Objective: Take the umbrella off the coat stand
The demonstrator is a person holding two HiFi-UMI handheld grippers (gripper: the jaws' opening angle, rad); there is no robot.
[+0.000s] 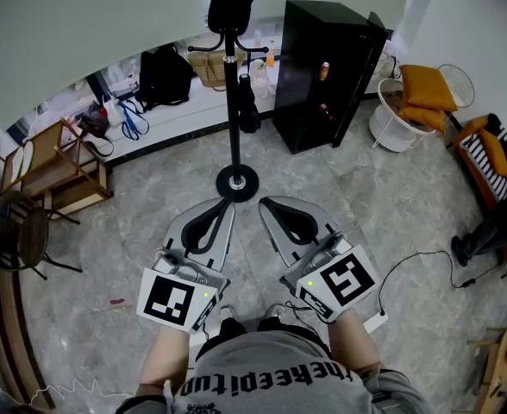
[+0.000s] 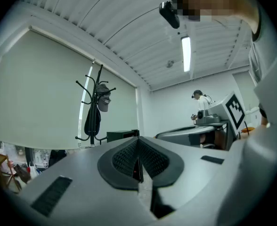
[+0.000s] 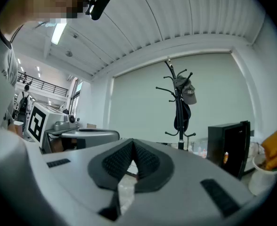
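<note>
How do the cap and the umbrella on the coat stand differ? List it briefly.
The cap is grey; the umbrella is black. The cap sits high, by the upper hooks; the umbrella hangs lower, along the pole. The cap is short and rounded; the umbrella is long, folded and narrow. Both hang on the coat stand.

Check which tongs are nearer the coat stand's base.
Left, narrowly: the left tongs stop just short of the stand base; the right tongs stop short and off to its right, slightly farther.
</note>
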